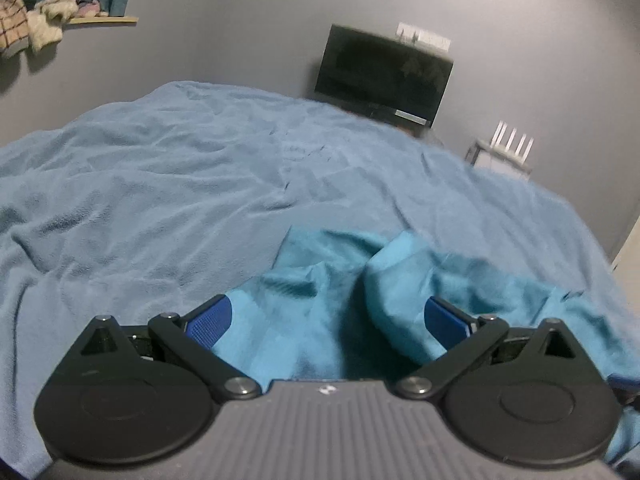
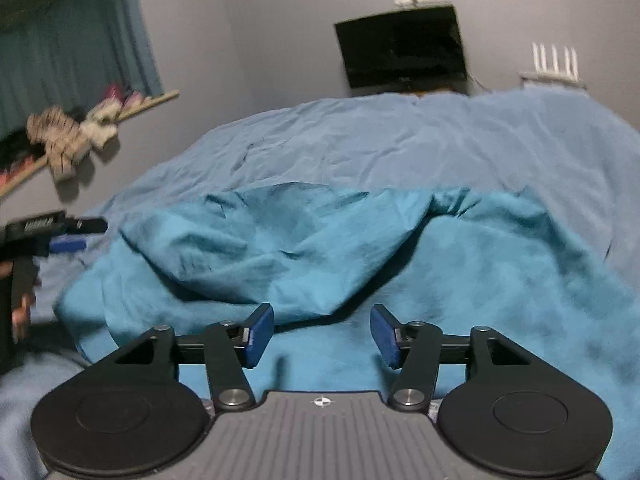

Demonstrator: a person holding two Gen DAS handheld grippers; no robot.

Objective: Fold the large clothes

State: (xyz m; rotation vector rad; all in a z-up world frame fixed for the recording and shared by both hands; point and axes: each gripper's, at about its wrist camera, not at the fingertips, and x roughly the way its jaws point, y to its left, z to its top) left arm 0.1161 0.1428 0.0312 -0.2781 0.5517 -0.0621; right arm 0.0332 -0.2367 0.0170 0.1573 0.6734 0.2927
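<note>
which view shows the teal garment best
The right wrist view: the crumpled teal cotton garment spreads across most of the frame on the light blue fleece blanket, with its humped fold visible. The left wrist view catches only a bunched part between that gripper's wide jaws.

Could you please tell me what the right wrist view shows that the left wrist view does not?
Only the right wrist view shows the left gripper from outside, and the open right gripper above the cloth. Only the left wrist view shows the left gripper's wide-spread blue pads flanking bunched folds. Both show the crumpled teal garment, light blue bedspread and black screen.
</note>
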